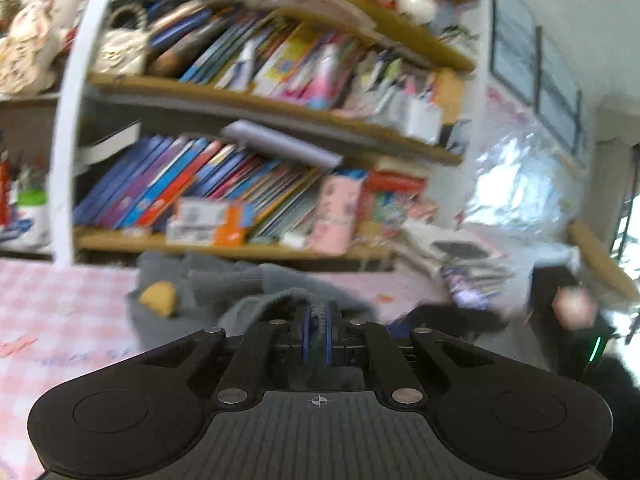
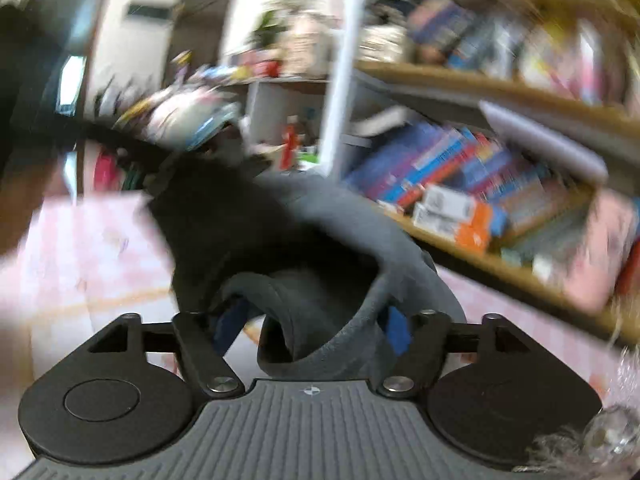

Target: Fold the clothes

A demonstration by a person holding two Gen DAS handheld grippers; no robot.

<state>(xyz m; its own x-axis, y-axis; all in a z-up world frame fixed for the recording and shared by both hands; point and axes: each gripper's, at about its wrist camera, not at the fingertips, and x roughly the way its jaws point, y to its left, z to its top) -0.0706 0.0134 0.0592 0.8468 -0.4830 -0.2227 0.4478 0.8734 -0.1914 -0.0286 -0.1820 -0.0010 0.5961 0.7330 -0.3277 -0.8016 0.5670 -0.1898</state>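
Up close, the left gripper (image 1: 317, 326) pinches a ribbed edge of the grey garment (image 1: 224, 284), which trails onto the pink checked tablecloth (image 1: 60, 304) before the bookshelf (image 1: 224, 246). The right gripper (image 2: 312, 330) stands wide, garment folds (image 2: 320, 240) draped between its fingers; blur hides any contact.

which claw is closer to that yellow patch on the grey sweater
Left. The left claw is shut on a fold of the grey knitted sweater, with the yellow patch just ahead to its left. The right claw has sweater cloth between its jaws; no patch shows there.
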